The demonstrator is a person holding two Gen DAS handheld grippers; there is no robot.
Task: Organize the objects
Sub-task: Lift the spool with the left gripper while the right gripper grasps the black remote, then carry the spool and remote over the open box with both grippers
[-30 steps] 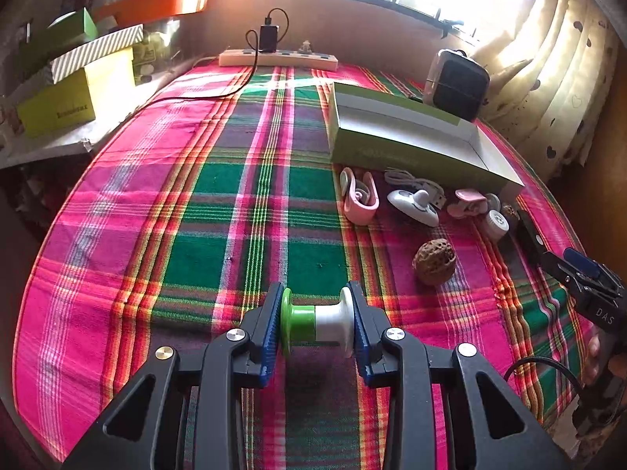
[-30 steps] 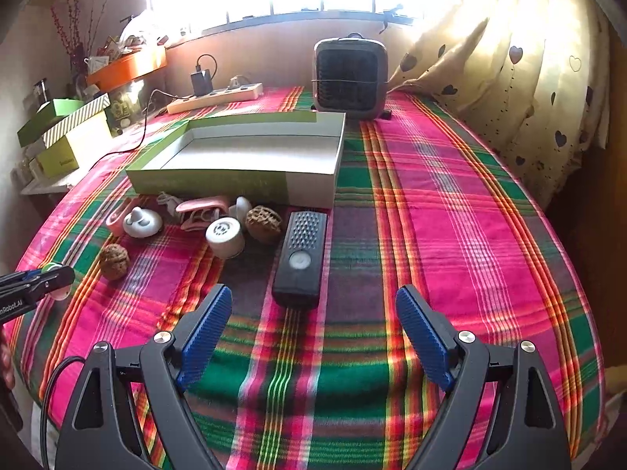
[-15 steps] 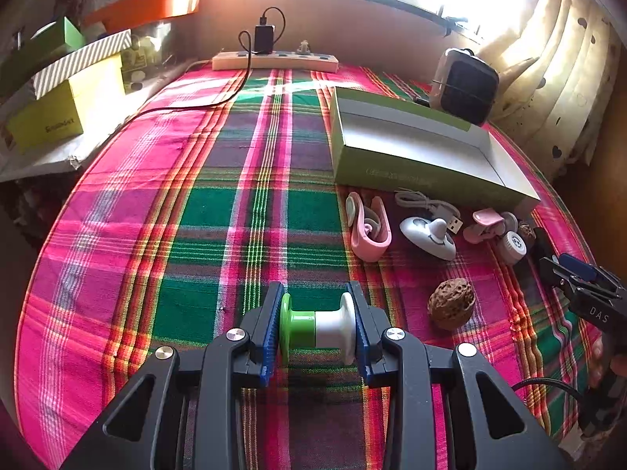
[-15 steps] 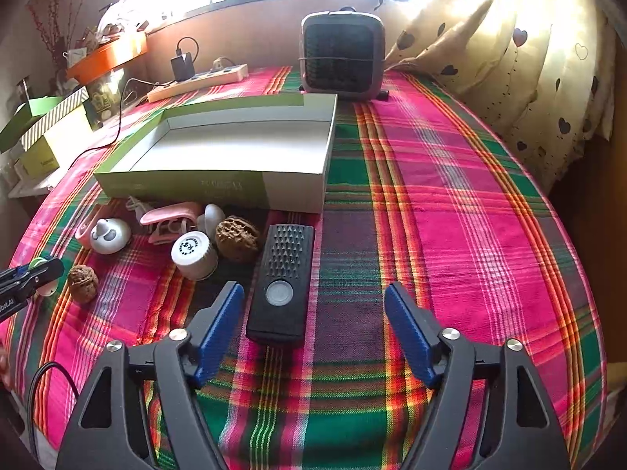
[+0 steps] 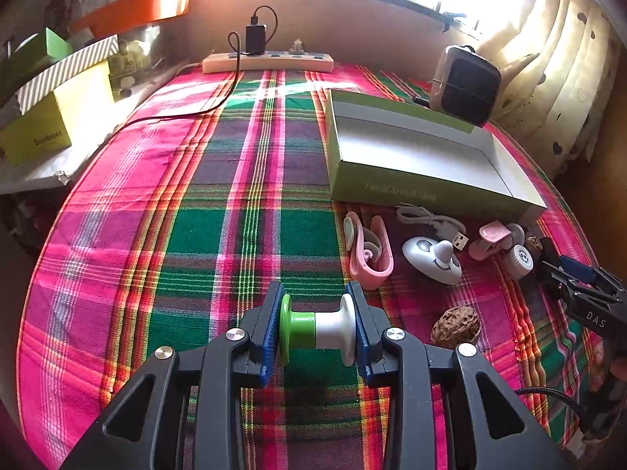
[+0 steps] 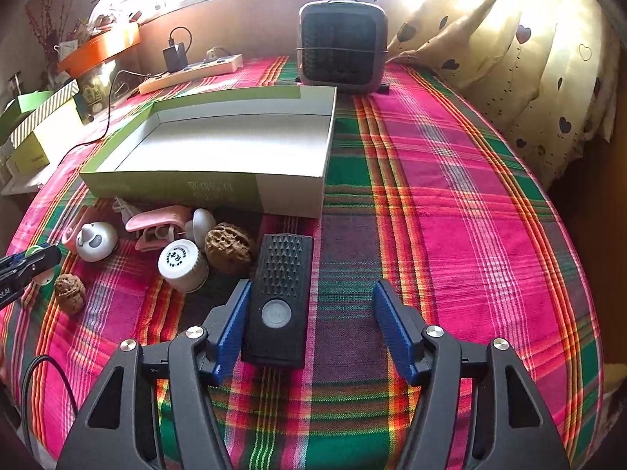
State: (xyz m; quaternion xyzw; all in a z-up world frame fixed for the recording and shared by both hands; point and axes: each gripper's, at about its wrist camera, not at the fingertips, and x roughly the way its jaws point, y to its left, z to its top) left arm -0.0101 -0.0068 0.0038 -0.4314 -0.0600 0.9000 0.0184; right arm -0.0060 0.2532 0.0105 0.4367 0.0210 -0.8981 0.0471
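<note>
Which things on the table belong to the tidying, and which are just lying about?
Job: spool in left gripper; black remote between right gripper pads, jaws just closing; walnuts; pink clips; open box.

Lying about: heater; power strip; curtain.

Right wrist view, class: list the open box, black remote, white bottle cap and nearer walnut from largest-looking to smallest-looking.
1. Open box
2. Black remote
3. White bottle cap and nearer walnut: look alike in size, so unranked.
</note>
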